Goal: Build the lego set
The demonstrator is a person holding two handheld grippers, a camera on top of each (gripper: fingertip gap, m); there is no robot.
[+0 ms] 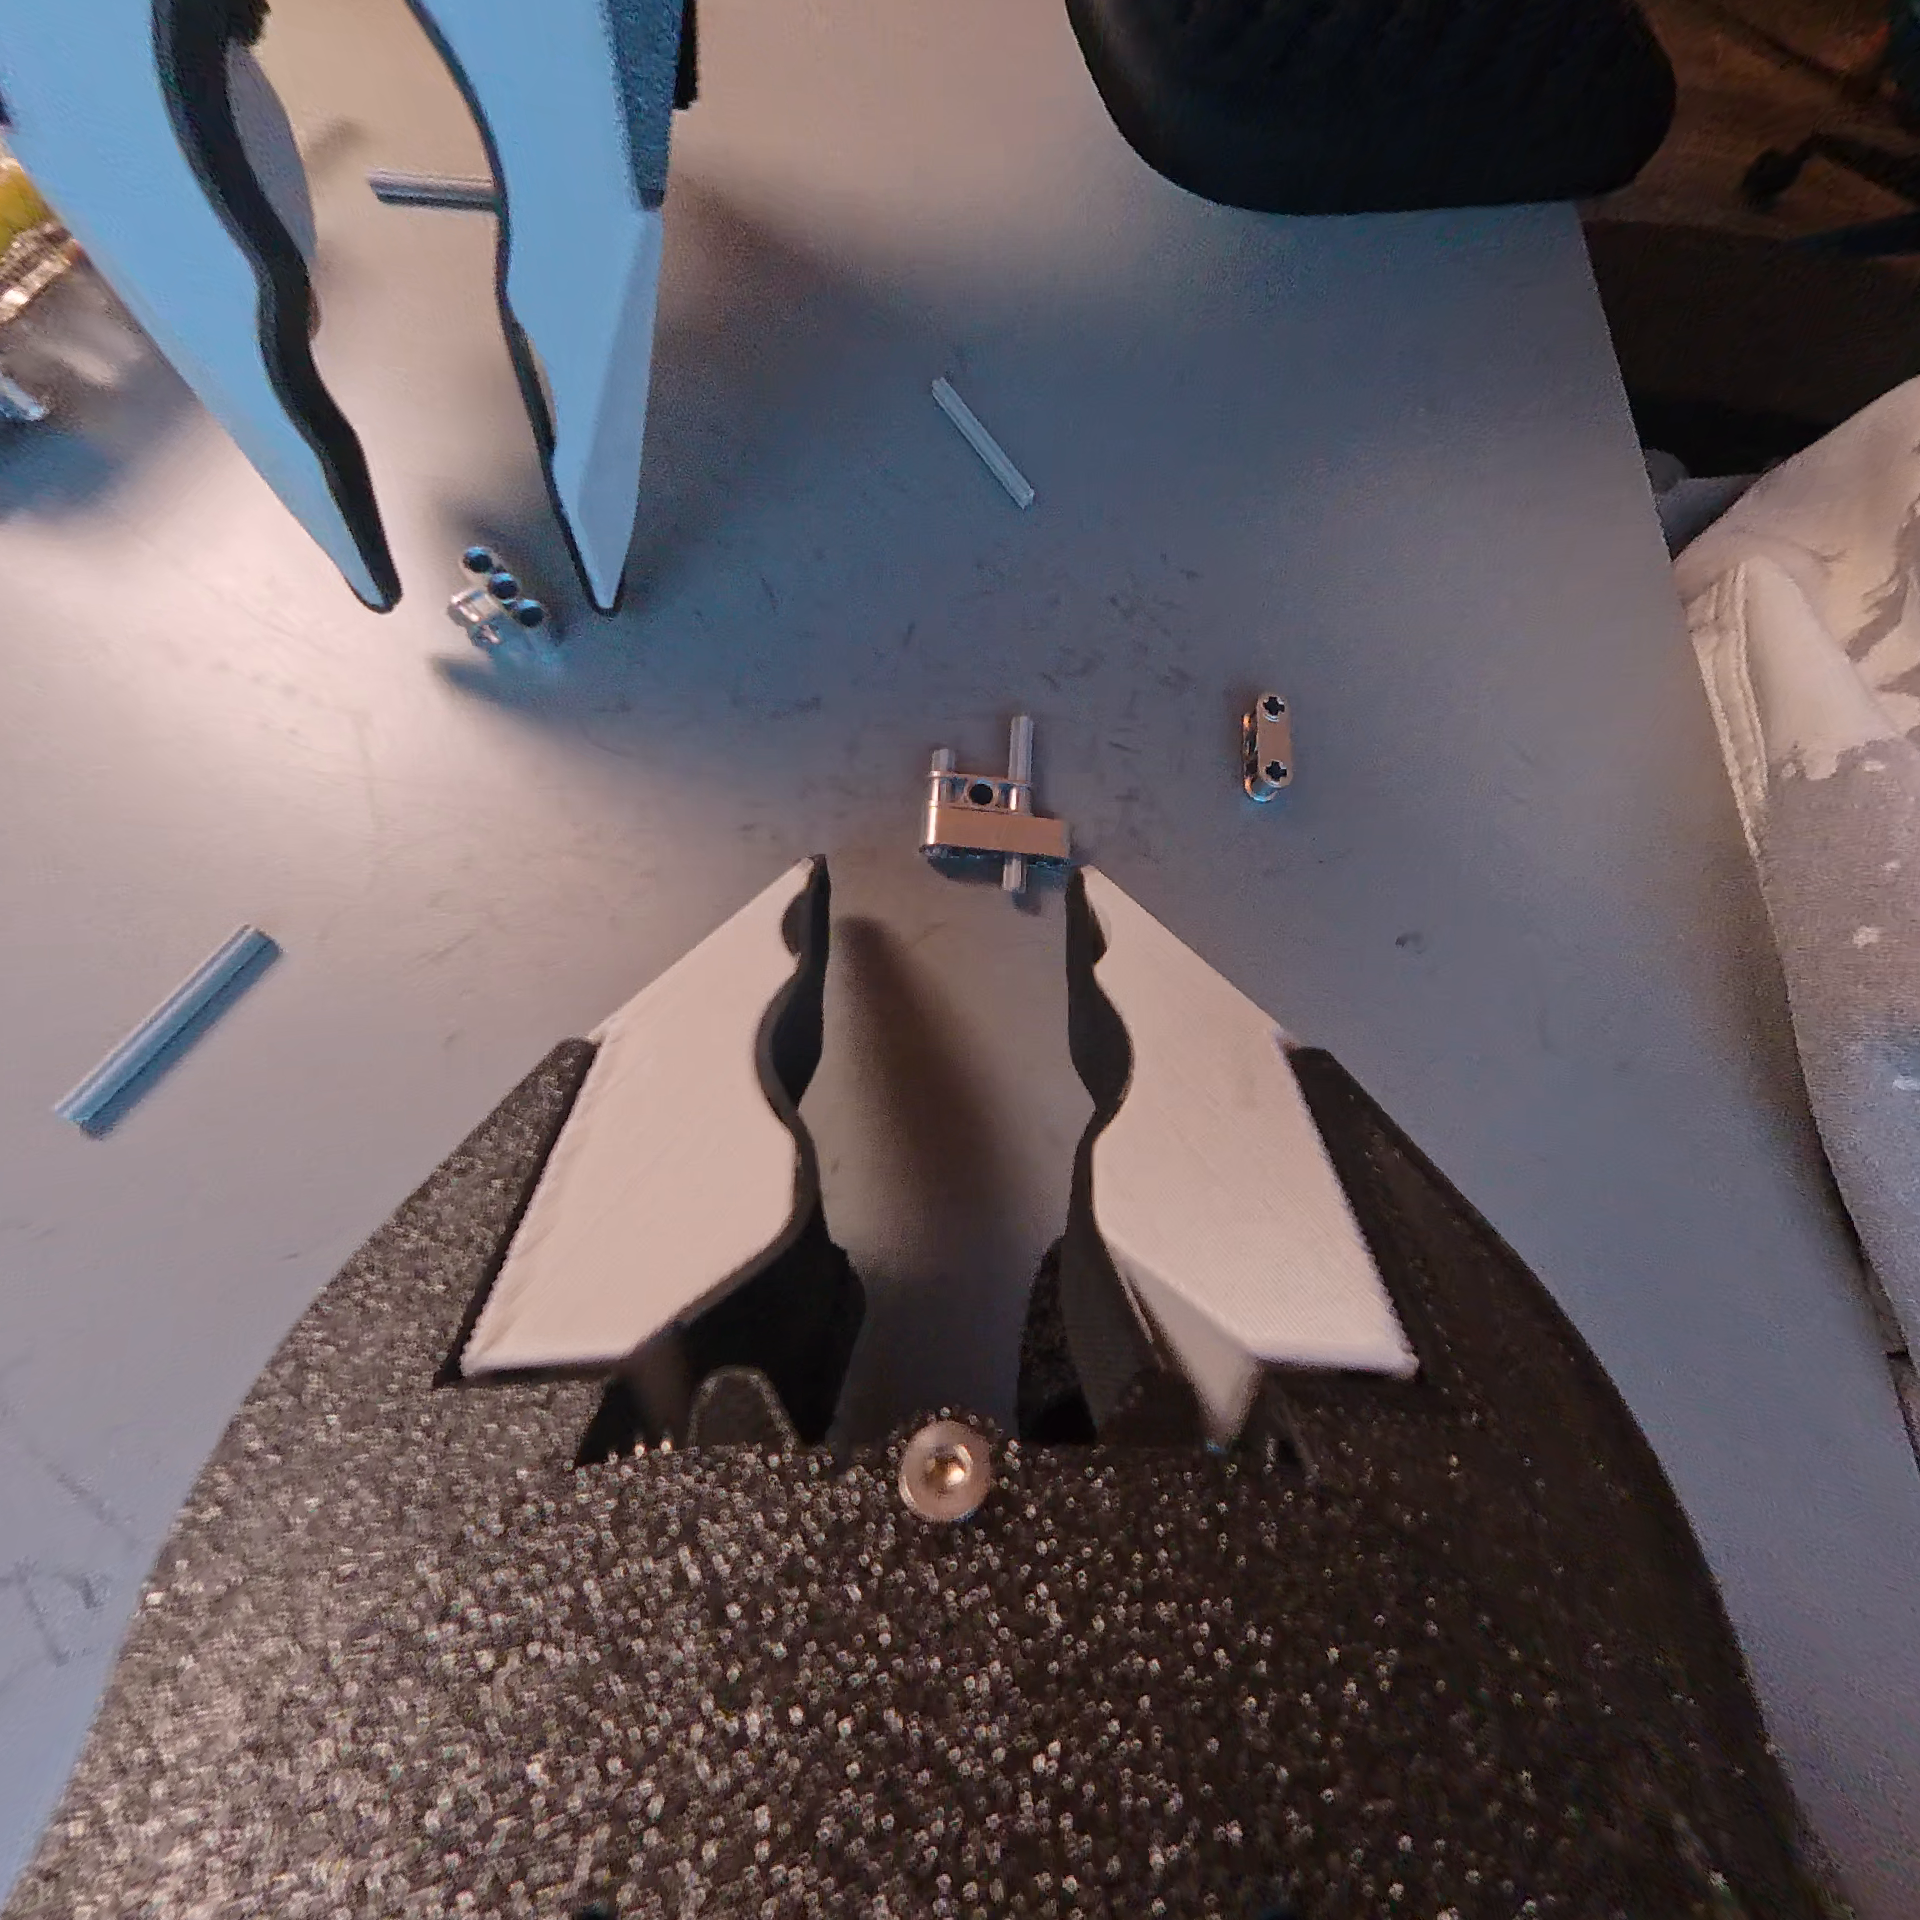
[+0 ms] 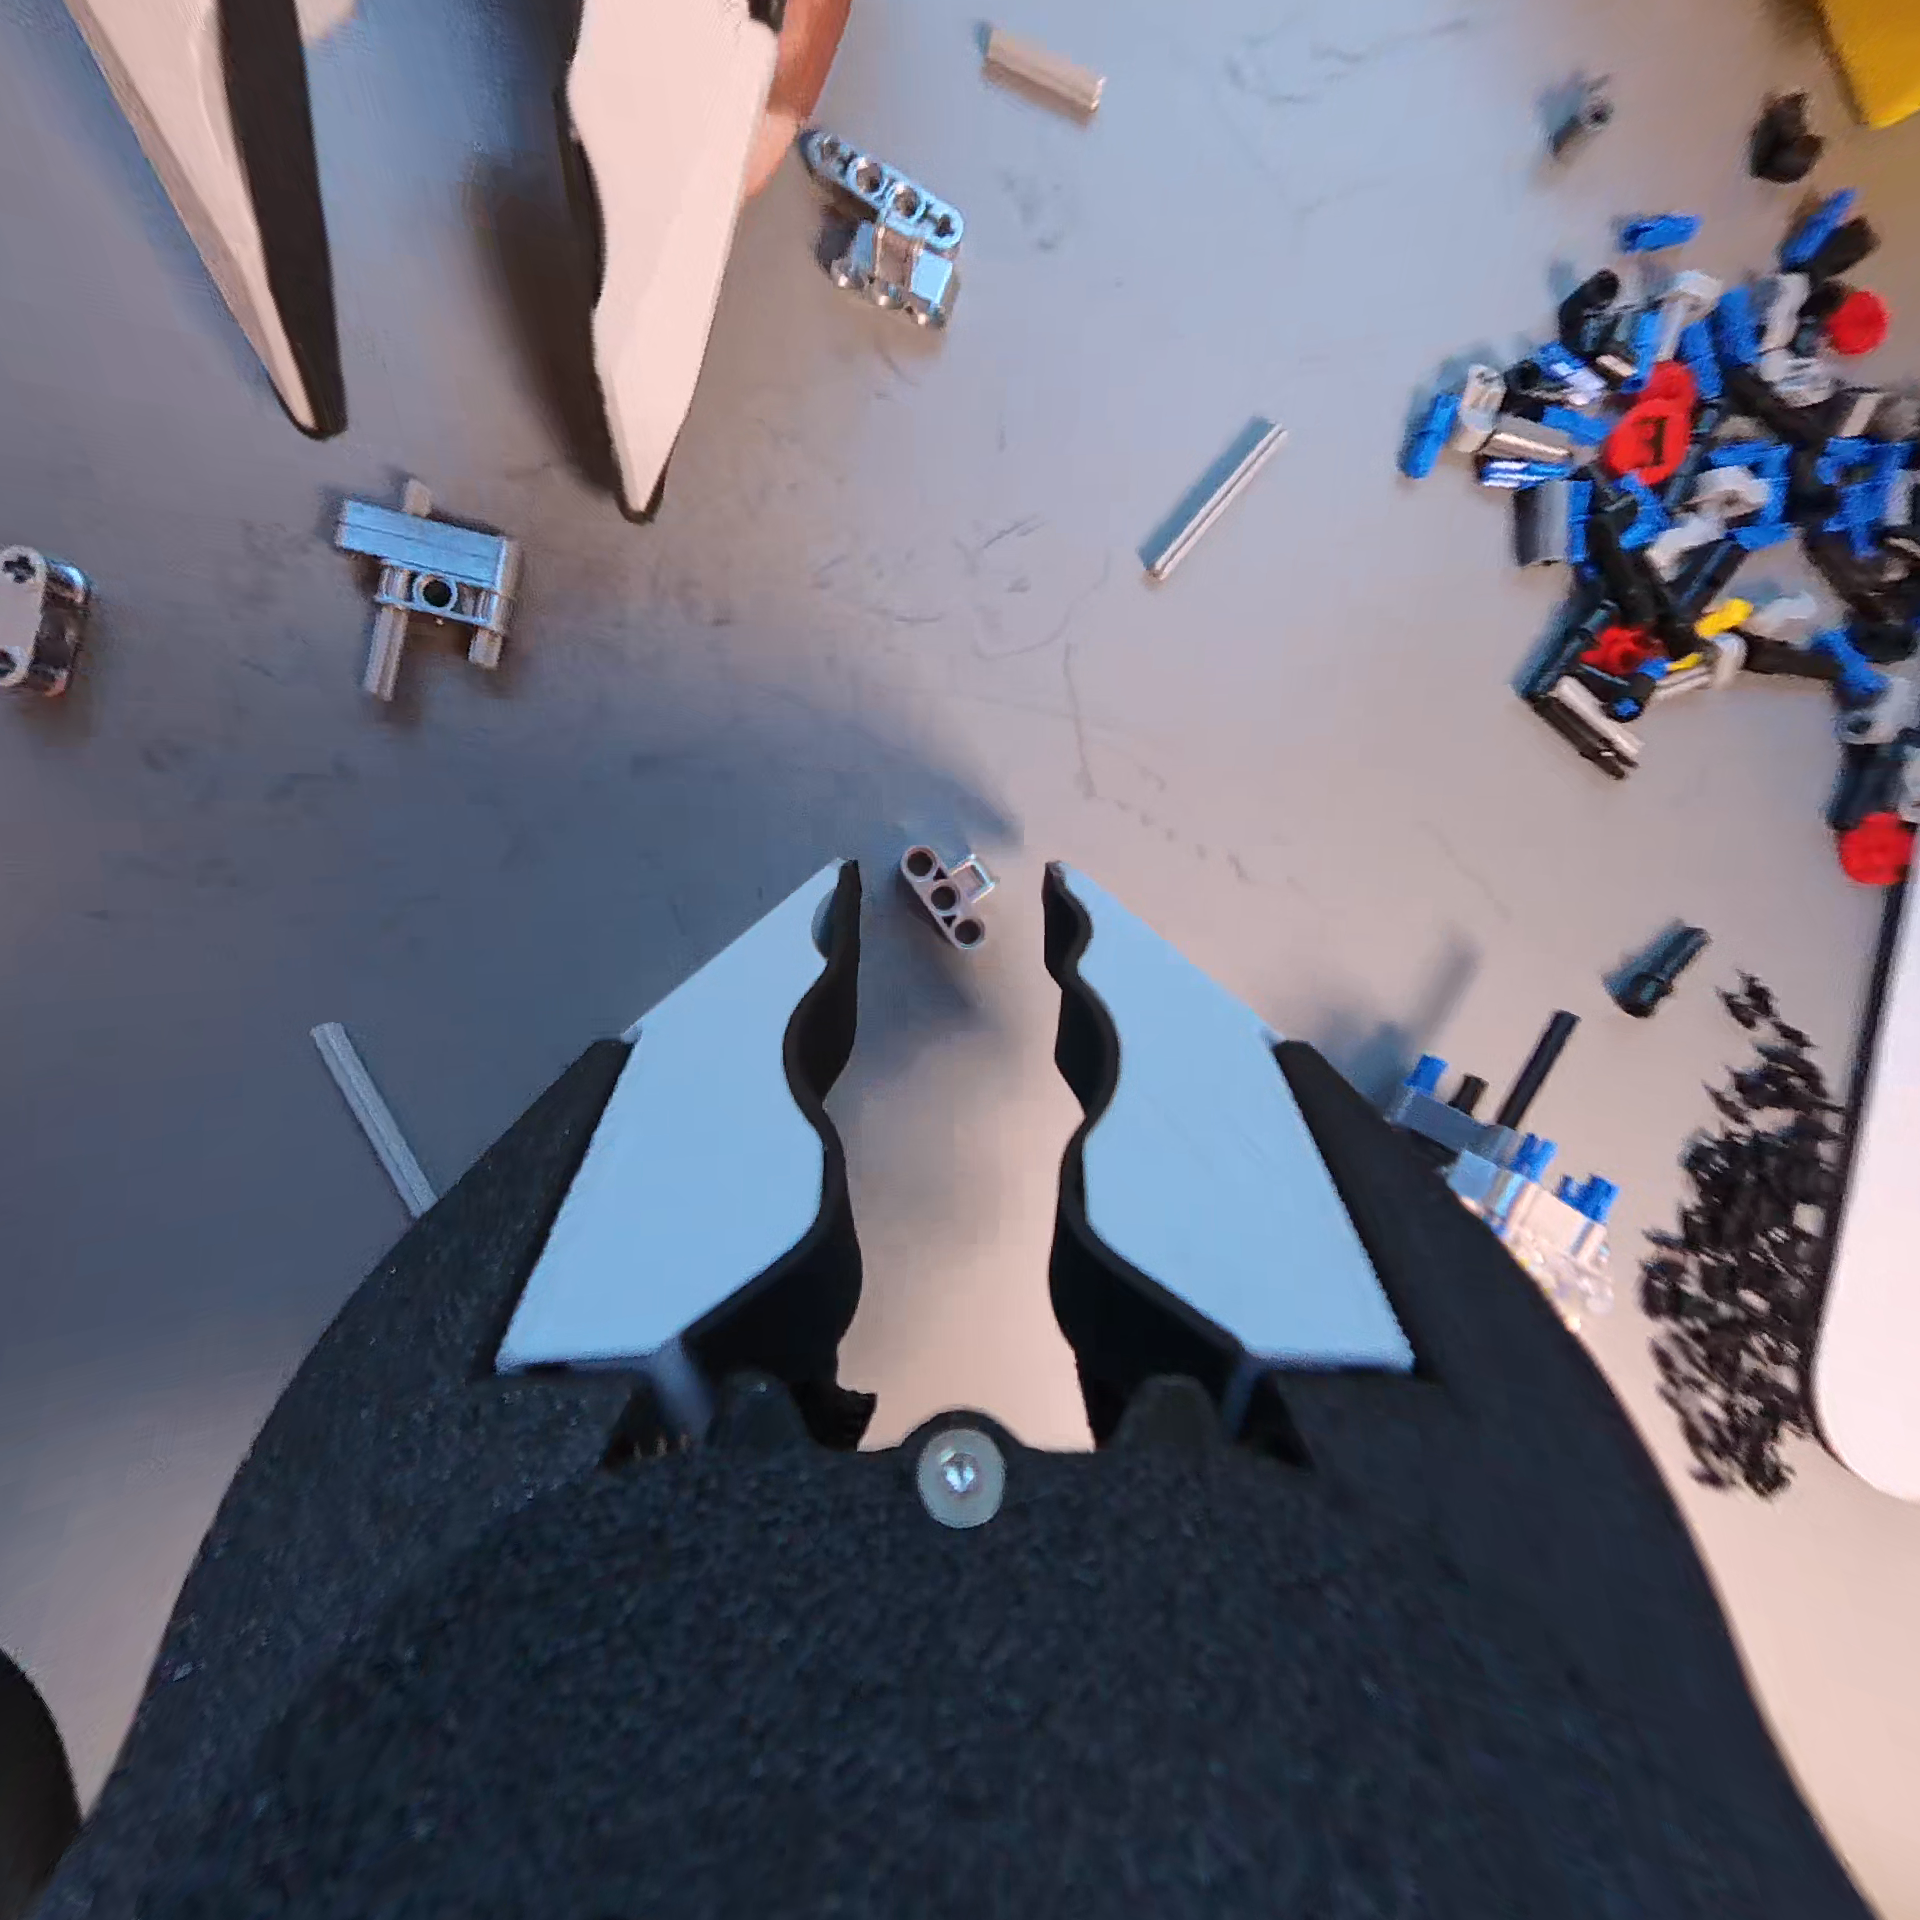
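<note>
My right gripper is open, low over the grey table. A small grey three-hole piece lies between its fingertips without touching either. It also shows in the left wrist view, under the right gripper. My left gripper is open and empty. A grey beam-and-axle assembly lies just ahead of its tips. In the right wrist view the left gripper hovers by that assembly.
A two-hole connector and loose grey axles lie around. A second grey assembly, a pile of blue, black and red pieces, black pins and a white container stand right. A black chair stands beyond the table edge.
</note>
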